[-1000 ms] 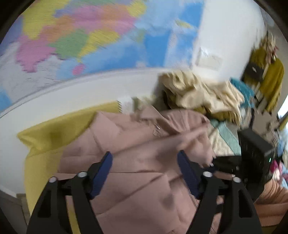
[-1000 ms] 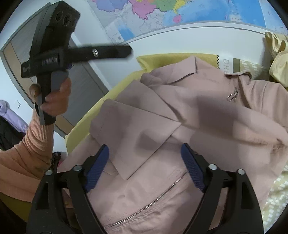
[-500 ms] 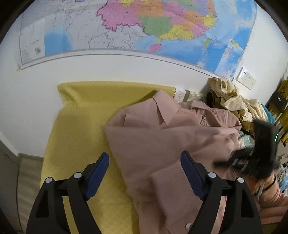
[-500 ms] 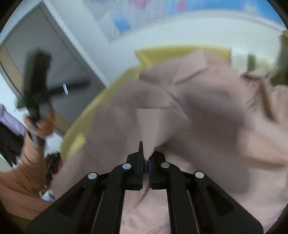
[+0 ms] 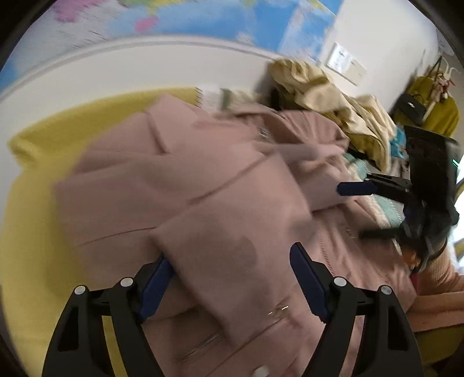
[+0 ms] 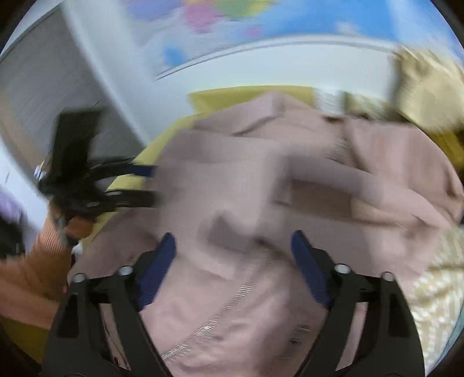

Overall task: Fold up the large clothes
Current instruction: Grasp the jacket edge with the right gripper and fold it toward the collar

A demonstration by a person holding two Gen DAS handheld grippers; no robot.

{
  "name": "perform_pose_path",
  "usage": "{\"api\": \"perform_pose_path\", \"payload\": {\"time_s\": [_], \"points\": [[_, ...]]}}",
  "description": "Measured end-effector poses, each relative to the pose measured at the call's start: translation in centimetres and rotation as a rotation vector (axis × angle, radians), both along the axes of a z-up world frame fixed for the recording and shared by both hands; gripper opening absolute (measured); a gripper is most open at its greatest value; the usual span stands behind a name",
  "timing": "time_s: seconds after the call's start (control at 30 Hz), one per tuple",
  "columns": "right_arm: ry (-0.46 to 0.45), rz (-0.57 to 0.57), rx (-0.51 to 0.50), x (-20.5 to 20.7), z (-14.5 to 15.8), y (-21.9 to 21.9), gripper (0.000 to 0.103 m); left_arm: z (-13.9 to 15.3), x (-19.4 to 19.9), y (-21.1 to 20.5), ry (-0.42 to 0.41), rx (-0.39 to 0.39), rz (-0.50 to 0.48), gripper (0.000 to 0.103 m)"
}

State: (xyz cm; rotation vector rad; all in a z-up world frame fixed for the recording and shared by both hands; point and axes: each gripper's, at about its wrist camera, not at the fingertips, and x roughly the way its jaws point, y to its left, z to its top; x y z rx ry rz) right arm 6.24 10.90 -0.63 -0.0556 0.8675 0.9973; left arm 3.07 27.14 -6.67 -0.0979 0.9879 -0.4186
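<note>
While both views are smeared by motion, the pink jacket (image 5: 220,185) can still be made out lying across the yellow bed cover (image 5: 32,237), partly folded, with one flap laid over its front. Its long axis runs from the collar, which points toward the white wall and the map (image 5: 179,20) hung on it, down to the hem nearest the cameras; the zipper (image 6: 226,307) runs along that line in the right wrist view. The left gripper (image 5: 229,278) hangs just over the folded flap with its blue pads spread wide; the jaws have just closed a little, cloth lies between them, and the pads do not press on it. The right gripper (image 6: 232,261) stands over the lower front of the jacket, beside the zipper, its jaws having just sprung apart, and nothing is pinched between them. Each gripper also shows in the other's view, held in a hand in an orange sleeve (image 6: 34,266). Beyond the jacket's collar end a heap of cream clothes (image 5: 327,95) is piled against the wall, touching or nearly touching the jacket's shoulder. No boxes or baskets can be made out in the blur.
</note>
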Motion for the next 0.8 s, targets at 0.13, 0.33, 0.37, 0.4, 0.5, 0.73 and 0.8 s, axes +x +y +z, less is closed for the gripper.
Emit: {"api": "perform_pose_path", "payload": {"time_s": [0.13, 0.33, 0.37, 0.4, 0.5, 0.73, 0.8], "points": [[-0.011, 0.031, 0.01, -0.4, 0.0, 1.6, 0.085, -0.5, 2.0, -1.6, 0.076, -0.178, -0.064, 0.04], [-0.062, -0.016, 0.004, -2.1, 0.3, -0.1, 0.097, 1.8, 3.9, -5.4, 0.039, -0.237, -0.143, 0.04], [-0.07, -0.039, -0.007, -2.3, 0.1, -0.1, 0.097, 2.0, 4.2, -6.2, 0.037, -0.244, -0.163, 0.04], [-0.073, -0.052, -0.012, -2.5, -0.1, -0.8, 0.097, 2.1, 4.4, -7.0, 0.037, -0.242, -0.175, 0.041], [-0.081, -0.098, -0.025, -2.7, -1.1, 0.4, 0.093, 2.2, 5.2, -8.4, 0.049, -0.271, -0.192, 0.041], [-0.153, -0.189, -0.153, -2.4, -3.6, 2.7, 0.012, 2.7, 5.9, -7.4, 0.054, -0.311, -0.136, 0.043], [-0.081, -0.209, -0.029, -1.6, -2.8, 0.2, 0.004, 3.7, 5.5, -6.2, -0.001, -0.295, -0.092, 0.046]]}}
